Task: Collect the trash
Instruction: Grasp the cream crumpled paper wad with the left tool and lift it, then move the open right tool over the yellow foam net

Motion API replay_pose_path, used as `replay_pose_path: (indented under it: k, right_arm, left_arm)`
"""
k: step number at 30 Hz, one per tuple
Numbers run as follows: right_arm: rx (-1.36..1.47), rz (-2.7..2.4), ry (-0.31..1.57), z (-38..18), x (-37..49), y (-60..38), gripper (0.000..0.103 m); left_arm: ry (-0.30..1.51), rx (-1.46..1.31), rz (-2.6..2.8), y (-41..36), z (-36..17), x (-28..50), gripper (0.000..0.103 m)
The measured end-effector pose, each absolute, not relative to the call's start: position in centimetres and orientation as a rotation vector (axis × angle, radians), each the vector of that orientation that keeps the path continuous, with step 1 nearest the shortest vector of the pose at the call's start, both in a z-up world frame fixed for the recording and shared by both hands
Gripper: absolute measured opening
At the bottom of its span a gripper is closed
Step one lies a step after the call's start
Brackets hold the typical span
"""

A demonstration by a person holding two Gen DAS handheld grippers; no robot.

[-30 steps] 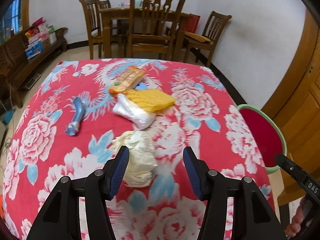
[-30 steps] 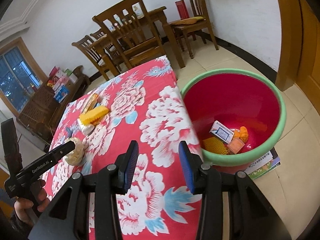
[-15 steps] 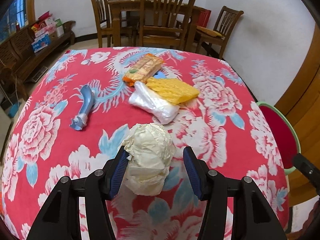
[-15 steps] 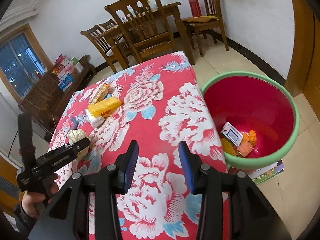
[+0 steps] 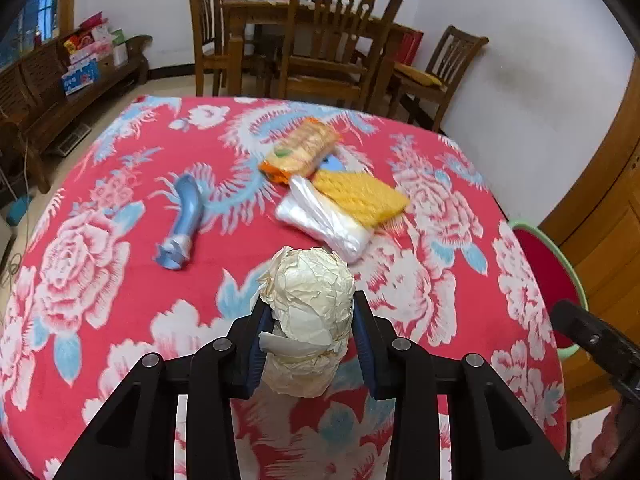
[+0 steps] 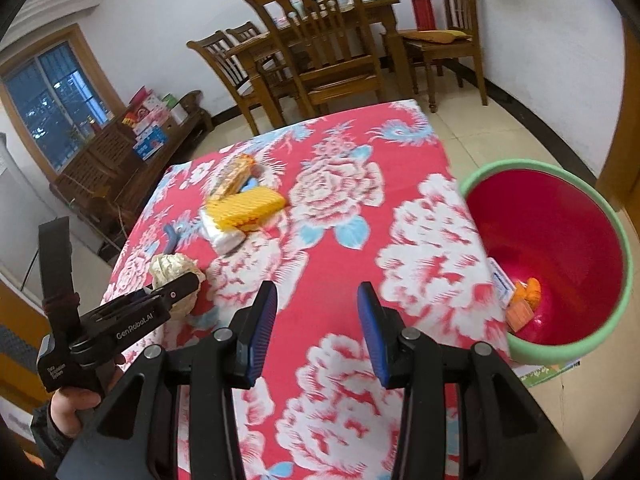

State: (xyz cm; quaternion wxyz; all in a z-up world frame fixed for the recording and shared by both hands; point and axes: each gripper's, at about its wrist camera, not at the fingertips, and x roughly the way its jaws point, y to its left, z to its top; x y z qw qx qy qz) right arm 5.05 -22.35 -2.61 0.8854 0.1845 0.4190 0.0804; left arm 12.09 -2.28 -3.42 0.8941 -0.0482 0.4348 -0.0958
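The left tongs [image 5: 308,336] have just been closing, and their blue pads now press on both sides of a crumpled cream paper ball [image 5: 308,304], which stands between them at the near part of the surface [image 5: 100,272], a table under a red cloth with white and blue flowers. In the right wrist view the same paper ball [image 6: 172,266] shows at the tip of the left tongs, gripped by a hand [image 6: 74,404] at the lower left.

The right tongs [image 6: 316,324] hover above the near edge of the cloth with their pads apart and nothing between them.

Further in lies a blue tube-shaped wrapper [image 5: 182,226] to the left, apart from the rest. To its right, a clear plastic bag [image 5: 324,220] lies touching a yellow ribbed packet [image 5: 360,198], which partly overlaps it. Just behind those sits an orange snack wrapper [image 5: 302,148].

Off the surface's right side stands a red bin with a green rim [image 6: 560,240] on the floor, holding a small white box and some orange scraps.

Beyond the surface stand wooden chairs [image 5: 340,48] around a dining table against a white wall.
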Motion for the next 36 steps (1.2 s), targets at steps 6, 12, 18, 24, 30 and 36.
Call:
replay_pose_path:
  k: [6,12,18,24,30,36]
  right_arm:
    - [0.366,0.216,0.881,-2.4,7.8,-19.7,0.044]
    - [0.314,0.269,0.890,-2.4,11.0,-16.3,0.044]
    - [0.242,0.305,0.902,-3.0,14.6,-13.4,0.043]
    - [0.203,0.332,0.941,-4.5,17.3,-11.4,0.043]
    - [0.183,0.373,0.987,-6.0,18.6,-10.3,0.034]
    - [0.166,0.404,0.967,-5.7,18.6,-9.9,0.014]
  left_arm:
    - [0.865,-0.117,-0.175,-0.6,-2.1,12.3,0.039]
    - [0.855,-0.131,-0.155,0.6,-1.8,12.8,0.039]
    - [0.852,-0.152,-0.154,1.5,-1.9,13.0,0.039]
    - [0.855,-0.162,-0.160,1.7,-2.1,13.2,0.039]
    - [0.864,-0.167,-0.167,1.8,-2.5,13.4,0.039]
    - [0.869,-0.170,-0.168,1.7,-2.7,13.5,0.039]
